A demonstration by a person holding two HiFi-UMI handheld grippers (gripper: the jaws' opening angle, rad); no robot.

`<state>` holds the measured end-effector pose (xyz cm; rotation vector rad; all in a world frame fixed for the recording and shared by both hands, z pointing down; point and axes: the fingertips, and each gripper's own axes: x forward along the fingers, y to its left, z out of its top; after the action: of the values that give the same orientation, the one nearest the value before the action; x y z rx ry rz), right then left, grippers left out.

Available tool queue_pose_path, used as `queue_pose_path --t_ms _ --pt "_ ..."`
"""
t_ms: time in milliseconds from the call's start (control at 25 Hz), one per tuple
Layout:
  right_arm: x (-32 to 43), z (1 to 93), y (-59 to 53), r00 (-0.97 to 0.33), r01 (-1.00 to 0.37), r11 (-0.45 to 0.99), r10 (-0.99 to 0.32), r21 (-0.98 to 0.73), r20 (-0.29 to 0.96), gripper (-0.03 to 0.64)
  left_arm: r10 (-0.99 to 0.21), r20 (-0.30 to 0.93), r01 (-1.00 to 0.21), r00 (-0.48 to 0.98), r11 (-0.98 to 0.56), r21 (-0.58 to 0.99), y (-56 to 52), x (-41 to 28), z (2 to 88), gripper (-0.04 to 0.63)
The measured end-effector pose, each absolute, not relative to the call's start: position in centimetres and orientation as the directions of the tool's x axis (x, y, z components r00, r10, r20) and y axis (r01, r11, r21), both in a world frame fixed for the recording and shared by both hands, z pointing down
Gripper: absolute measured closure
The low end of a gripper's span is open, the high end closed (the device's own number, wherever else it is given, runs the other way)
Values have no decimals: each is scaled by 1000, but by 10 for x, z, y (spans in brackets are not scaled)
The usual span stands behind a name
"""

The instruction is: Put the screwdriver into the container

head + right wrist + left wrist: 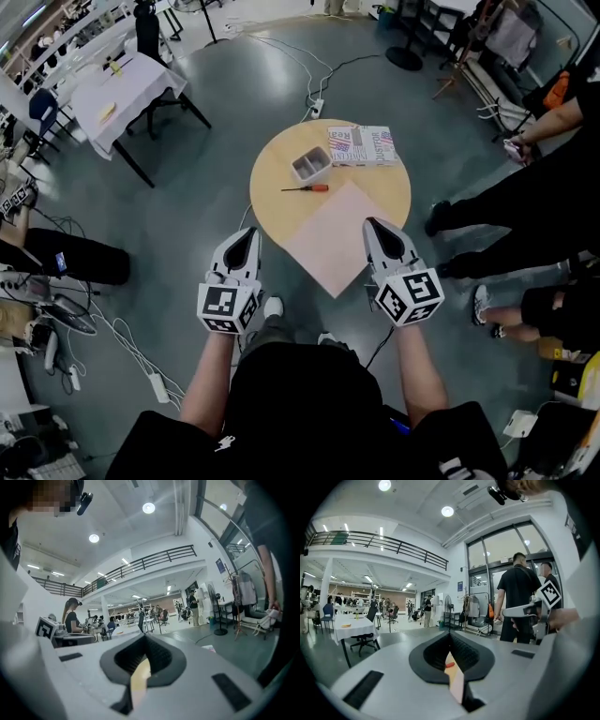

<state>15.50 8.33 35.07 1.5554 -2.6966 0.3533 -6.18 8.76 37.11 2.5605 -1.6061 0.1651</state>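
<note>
Screwdriver is seen lying flat on the round table, its orange handle to the right. It is placed just on the person's side of the grey container, close to it but not touching. A magazine is laid just beside the container's right. A pink sheet is spread nearer the person, hanging over the table's edge. The left gripper is held off the table's near left edge, jaws closed together on nothing. The right gripper is held at the sheet's right edge, jaws likewise pressed together and empty.
</note>
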Motion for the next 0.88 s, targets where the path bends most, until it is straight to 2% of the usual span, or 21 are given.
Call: queue_pose_path --t_ms 480,880 --pt "108 342 26 -407 -908 383 -903 -168 139 615 -820 140 -831 555 -553 54 4 -104 365 591" --pt "81 358 4 -308 -944 280 -937 -174 163 615 -745 181 -762 642 -645 48 -32 -131 386 591"
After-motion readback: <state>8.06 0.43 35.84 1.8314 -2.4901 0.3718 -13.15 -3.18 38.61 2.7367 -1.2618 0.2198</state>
